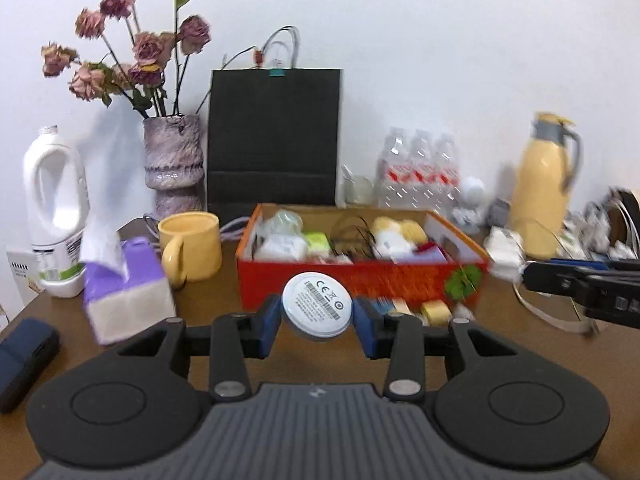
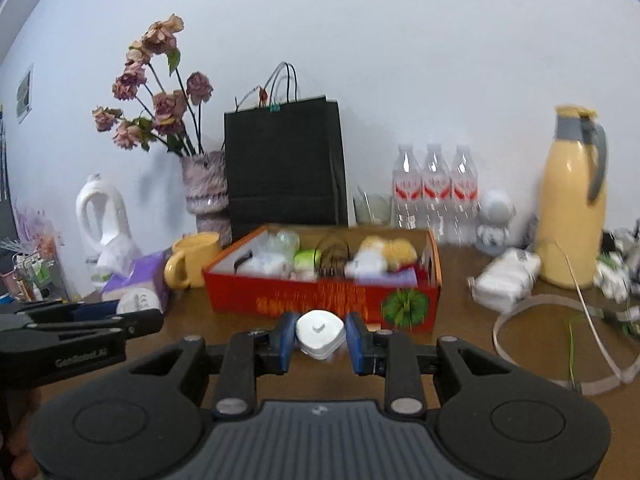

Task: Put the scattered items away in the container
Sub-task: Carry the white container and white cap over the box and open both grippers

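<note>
Your left gripper is clenched on a round, flat white disc, its two blue pads pressing the smooth rim from either side; the disc's pale face, printed with a barcode and small certification marks, is tilted up toward the camera. Your right gripper is likewise clamped on a small white plastic device with rounded corners, a glossy, pebble-like block with a small dark mark on top, pinched between the blue pads. Both held things hang above the brown wooden tabletop, just in front of the container, a rectangular red-orange cardboard box with a plain tan inside and a green printed motif at its front right corner. The box stands open and already holds a jumble: crinkled clear plastic, a lime-green packet, a coil of dark wire and soft yellow and white lumps. A small yellow block lies on the table against the box's front wall. Left of the box stand a squat matte yellow ceramic mug and a purple-and-white soft tissue pack with a sheet sticking up. Behind the box a black paper bag stands upright, beside a rough, ridged mauve vase of dried roses. To the right, a smooth yellow thermos jug with a grey handle stands near a loose curl of translucent strap.
</note>
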The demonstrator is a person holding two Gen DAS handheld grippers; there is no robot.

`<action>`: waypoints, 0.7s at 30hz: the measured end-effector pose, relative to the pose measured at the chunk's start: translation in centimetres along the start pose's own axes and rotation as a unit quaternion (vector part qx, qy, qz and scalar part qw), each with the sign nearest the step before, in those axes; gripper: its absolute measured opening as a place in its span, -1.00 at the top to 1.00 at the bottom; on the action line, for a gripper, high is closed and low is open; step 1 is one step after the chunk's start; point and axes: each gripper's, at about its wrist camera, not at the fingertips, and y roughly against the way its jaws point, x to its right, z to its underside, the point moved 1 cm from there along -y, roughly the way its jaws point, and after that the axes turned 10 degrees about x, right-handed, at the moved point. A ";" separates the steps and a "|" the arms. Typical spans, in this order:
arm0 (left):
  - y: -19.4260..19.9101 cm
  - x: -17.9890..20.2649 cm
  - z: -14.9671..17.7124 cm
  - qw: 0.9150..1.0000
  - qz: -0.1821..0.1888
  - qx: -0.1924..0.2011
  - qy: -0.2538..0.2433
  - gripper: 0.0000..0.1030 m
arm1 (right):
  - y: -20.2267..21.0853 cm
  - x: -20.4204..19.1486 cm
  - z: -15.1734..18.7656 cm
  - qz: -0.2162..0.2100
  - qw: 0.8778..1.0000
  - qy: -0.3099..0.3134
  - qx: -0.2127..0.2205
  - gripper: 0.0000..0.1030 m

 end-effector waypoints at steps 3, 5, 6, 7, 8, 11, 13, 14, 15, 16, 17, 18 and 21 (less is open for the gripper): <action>-3.9 -0.8 -2.2 1.000 -0.005 0.006 0.012 0.21 | -3.5 1.0 -2.2 -0.006 1.000 0.000 0.009 0.49; -6.4 -1.0 -3.6 1.000 -0.009 0.018 0.000 0.21 | -6.1 1.7 -3.7 -0.003 1.000 0.005 0.016 0.49; -7.9 -0.9 -4.2 0.999 -0.019 0.025 -0.014 0.21 | -7.5 1.9 -4.5 0.005 1.000 0.012 0.016 0.49; -9.3 -0.9 -4.6 0.999 -0.027 0.021 -0.015 0.21 | -8.9 2.2 -5.1 0.012 1.000 0.017 0.016 0.49; -10.8 -1.2 -5.1 1.000 -0.021 0.012 -0.005 0.21 | -10.2 2.4 -5.6 0.017 1.000 0.020 0.013 0.49; -15.2 -1.5 -6.3 1.000 -0.023 -0.011 0.007 0.21 | -14.5 3.5 -6.7 0.025 1.000 0.015 -0.003 0.49; -17.5 -1.0 -6.6 0.999 -0.041 -0.018 -0.025 0.21 | -17.2 4.4 -7.2 0.024 0.999 -0.001 -0.022 0.49; -18.3 -0.8 -6.5 0.998 -0.039 -0.025 -0.036 0.21 | -18.3 4.9 -7.4 0.025 0.999 -0.007 -0.033 0.49; -19.5 -0.6 -6.3 0.998 -0.033 -0.041 -0.044 0.21 | -19.3 5.5 -7.5 0.026 0.999 -0.012 -0.046 0.49; -20.4 -0.6 -6.1 0.997 -0.030 -0.054 -0.046 0.21 | -20.1 5.9 -7.4 0.029 0.998 -0.016 -0.056 0.49; -21.2 -0.5 -5.6 0.996 -0.024 -0.073 -0.050 0.21 | -20.9 6.3 -7.3 0.032 0.997 -0.021 -0.070 0.49; -22.2 -0.4 -5.2 0.994 -0.018 -0.096 -0.059 0.21 | -22.0 6.8 -6.9 0.032 0.995 -0.024 -0.094 0.49; -24.4 0.4 -3.8 0.983 0.016 -0.155 -0.098 0.21 | -25.1 8.4 -5.6 0.027 0.984 -0.044 -0.170 0.49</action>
